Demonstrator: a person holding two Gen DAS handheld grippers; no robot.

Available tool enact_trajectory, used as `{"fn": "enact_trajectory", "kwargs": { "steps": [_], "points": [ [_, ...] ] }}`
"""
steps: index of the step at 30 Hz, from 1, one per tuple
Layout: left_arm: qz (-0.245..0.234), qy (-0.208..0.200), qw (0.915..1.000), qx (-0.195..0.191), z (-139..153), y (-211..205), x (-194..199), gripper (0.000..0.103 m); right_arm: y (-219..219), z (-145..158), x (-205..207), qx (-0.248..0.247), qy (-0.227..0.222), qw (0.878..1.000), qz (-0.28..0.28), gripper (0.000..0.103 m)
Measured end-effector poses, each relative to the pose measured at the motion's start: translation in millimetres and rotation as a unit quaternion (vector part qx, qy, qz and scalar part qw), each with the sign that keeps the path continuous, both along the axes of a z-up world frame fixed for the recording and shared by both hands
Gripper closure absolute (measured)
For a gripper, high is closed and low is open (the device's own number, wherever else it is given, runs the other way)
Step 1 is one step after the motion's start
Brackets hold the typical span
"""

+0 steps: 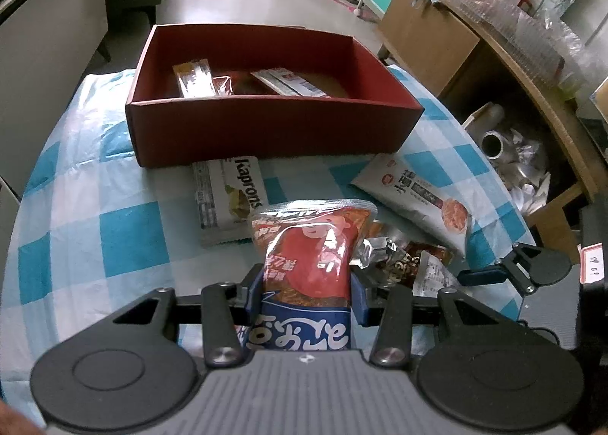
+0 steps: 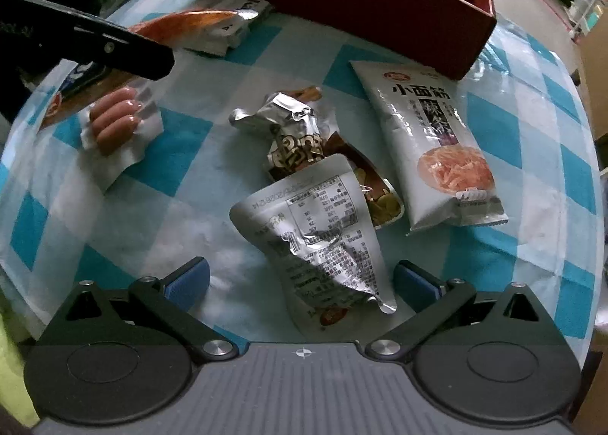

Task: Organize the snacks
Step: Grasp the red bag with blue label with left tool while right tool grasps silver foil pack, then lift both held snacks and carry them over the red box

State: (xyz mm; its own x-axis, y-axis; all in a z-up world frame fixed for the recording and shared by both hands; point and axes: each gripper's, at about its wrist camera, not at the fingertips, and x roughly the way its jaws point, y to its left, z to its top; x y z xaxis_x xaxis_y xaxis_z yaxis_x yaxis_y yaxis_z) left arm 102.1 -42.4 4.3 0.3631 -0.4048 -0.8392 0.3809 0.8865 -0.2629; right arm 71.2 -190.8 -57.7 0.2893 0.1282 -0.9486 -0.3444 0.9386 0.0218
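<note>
My left gripper (image 1: 306, 292) is shut on a red and blue snack bag (image 1: 309, 245) and holds it in front of the dark red box (image 1: 266, 127), which holds several snack packets (image 1: 193, 78). My right gripper (image 2: 302, 283) is open, its jaws either side of the lower end of a silver pouch (image 2: 319, 230) lying on the checked cloth. A crumpled foil bag (image 2: 300, 131) lies under that pouch. A white noodle-snack bag (image 2: 429, 138) lies to its right. A sausage pack (image 2: 116, 119) lies at the left.
A white Kaprons packet (image 1: 228, 199) lies against the box's near wall. The left gripper's arm (image 2: 87, 43) crosses the upper left of the right wrist view. A wooden shelf (image 1: 494, 47) with clutter stands right of the table. The blue-checked cloth (image 1: 95, 207) covers the round table.
</note>
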Motion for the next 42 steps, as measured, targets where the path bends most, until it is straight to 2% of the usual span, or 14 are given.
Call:
{"fn": "enact_trajectory", "kwargs": {
  "steps": [5, 7, 8, 9, 11, 15, 21, 29, 42],
  "points": [
    [-0.005, 0.004, 1.0000, 0.000, -1, -2, 0, 0.063, 7, 1, 8, -0.011, 0.009, 1.000, -0.004, 0.002],
    [-0.006, 0.003, 1.0000, 0.000, -1, -2, 1, 0.063, 10, 4, 10, -0.008, 0.002, 1.000, -0.001, 0.011],
    [-0.005, 0.003, 1.0000, -0.001, -1, -2, 1, 0.063, 9, 6, 12, -0.003, -0.001, 1.000, -0.008, 0.019],
    [-0.004, 0.004, 1.0000, -0.001, -1, -2, 2, 0.063, 7, 9, 15, 0.004, -0.003, 1.000, -0.021, 0.033],
    [-0.003, 0.004, 1.0000, 0.000, -1, -2, 2, 0.063, 2, 13, 15, 0.003, -0.010, 0.999, -0.039, 0.042],
    [-0.003, 0.002, 1.0000, 0.002, -1, -2, 1, 0.063, 4, 14, 13, 0.001, -0.021, 0.999, -0.049, 0.045],
    [0.006, -0.002, 1.0000, 0.003, 0, 1, 2, 0.063, -7, 19, 2, 0.041, -0.039, 0.994, -0.093, 0.046],
    [0.010, -0.012, 0.9999, 0.002, 3, 2, 3, 0.063, -19, 39, -5, 0.133, -0.083, 0.977, -0.147, 0.046],
    [0.023, -0.051, 0.9983, 0.019, 13, -5, 6, 0.063, -20, 63, 17, 0.186, -0.133, 0.958, -0.176, 0.046]
  ]
}}
